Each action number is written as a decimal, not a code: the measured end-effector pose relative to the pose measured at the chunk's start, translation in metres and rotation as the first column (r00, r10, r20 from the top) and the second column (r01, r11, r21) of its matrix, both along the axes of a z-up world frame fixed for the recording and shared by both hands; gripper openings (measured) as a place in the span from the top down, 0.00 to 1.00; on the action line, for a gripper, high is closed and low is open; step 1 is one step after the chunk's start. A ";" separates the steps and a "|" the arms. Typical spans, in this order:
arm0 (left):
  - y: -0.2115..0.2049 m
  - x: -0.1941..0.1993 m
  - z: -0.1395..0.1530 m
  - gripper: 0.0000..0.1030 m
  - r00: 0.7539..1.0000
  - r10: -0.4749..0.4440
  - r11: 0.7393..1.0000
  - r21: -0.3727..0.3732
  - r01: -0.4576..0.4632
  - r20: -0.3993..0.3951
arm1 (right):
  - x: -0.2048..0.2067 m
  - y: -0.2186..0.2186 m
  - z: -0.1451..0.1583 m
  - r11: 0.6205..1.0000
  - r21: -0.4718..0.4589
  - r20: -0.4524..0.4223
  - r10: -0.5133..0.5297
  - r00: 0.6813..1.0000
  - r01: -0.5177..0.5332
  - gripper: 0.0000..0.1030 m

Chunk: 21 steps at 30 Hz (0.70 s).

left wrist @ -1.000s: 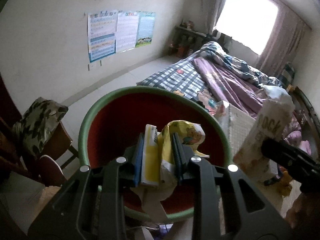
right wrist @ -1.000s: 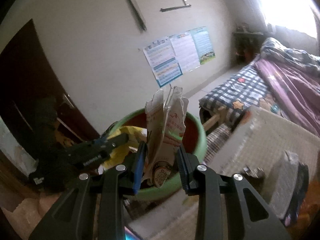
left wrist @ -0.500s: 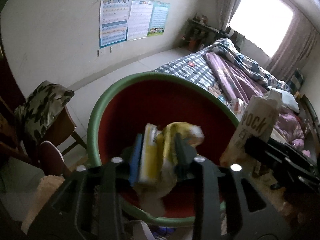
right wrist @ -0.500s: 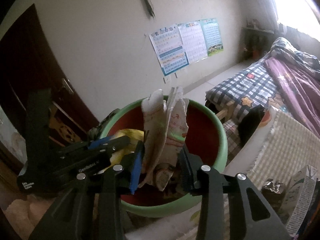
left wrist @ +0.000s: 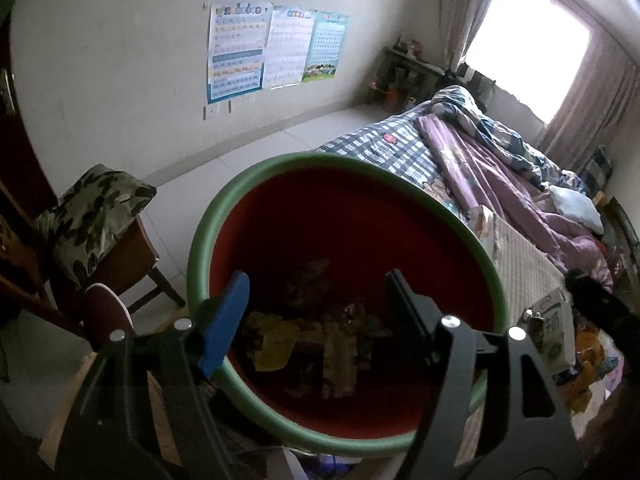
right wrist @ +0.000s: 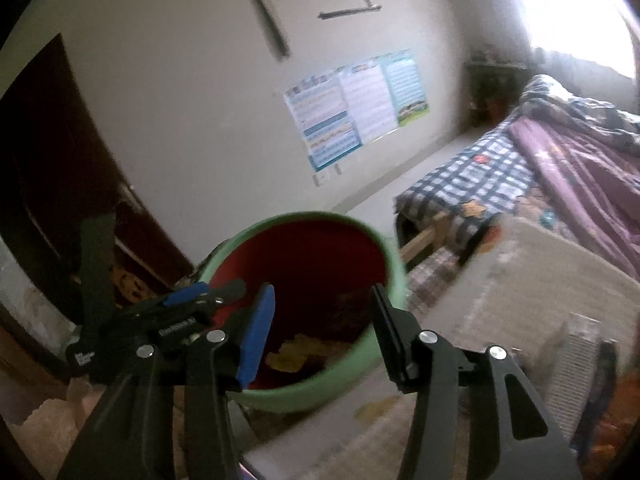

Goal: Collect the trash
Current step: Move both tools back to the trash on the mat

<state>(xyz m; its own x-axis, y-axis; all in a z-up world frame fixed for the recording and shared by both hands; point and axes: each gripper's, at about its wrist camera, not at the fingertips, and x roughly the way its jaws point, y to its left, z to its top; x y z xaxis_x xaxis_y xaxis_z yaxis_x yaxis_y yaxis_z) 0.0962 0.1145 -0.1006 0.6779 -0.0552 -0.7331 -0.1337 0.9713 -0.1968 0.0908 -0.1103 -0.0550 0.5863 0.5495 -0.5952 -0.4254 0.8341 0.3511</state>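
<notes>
I have both grippers over the bin (left wrist: 256,184). The left gripper (left wrist: 316,304) and right gripper (right wrist: 322,320) are opening with nothing between the jaws. The trash (left wrist: 276,342) lies at the bin's bottom, a yellow wrapper, I think, among dim scraps. I'd finish spreading above the rim, then lift straight clear.

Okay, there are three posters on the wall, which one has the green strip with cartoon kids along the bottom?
The rightmost poster, nearest the window. Its bottom edge is green with small cartoon figures; the other two end in blue bands or plain rows.
</notes>
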 end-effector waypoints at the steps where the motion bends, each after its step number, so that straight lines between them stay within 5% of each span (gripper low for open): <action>1: -0.001 -0.001 0.000 0.34 1.000 -0.002 1.000 -0.001 0.002 0.001 | -0.005 -0.010 0.002 1.000 -0.002 0.001 -0.023 1.000 0.023 0.52; 8: -0.012 -0.005 -0.002 0.33 0.999 -0.037 0.999 0.033 0.037 0.001 | -0.024 -0.085 -0.003 0.978 -0.050 -0.025 -0.206 0.978 0.204 0.52; 13: -0.020 -0.006 -0.002 0.33 0.998 -0.056 0.997 0.048 0.056 0.008 | -0.038 -0.140 -0.020 0.933 -0.079 -0.081 -0.357 0.931 0.351 0.51; 21: -0.031 -0.004 -0.003 0.33 0.995 -0.098 0.992 0.076 0.096 0.014 | -0.034 -0.153 -0.036 0.922 -0.109 -0.135 -0.384 0.914 0.371 0.51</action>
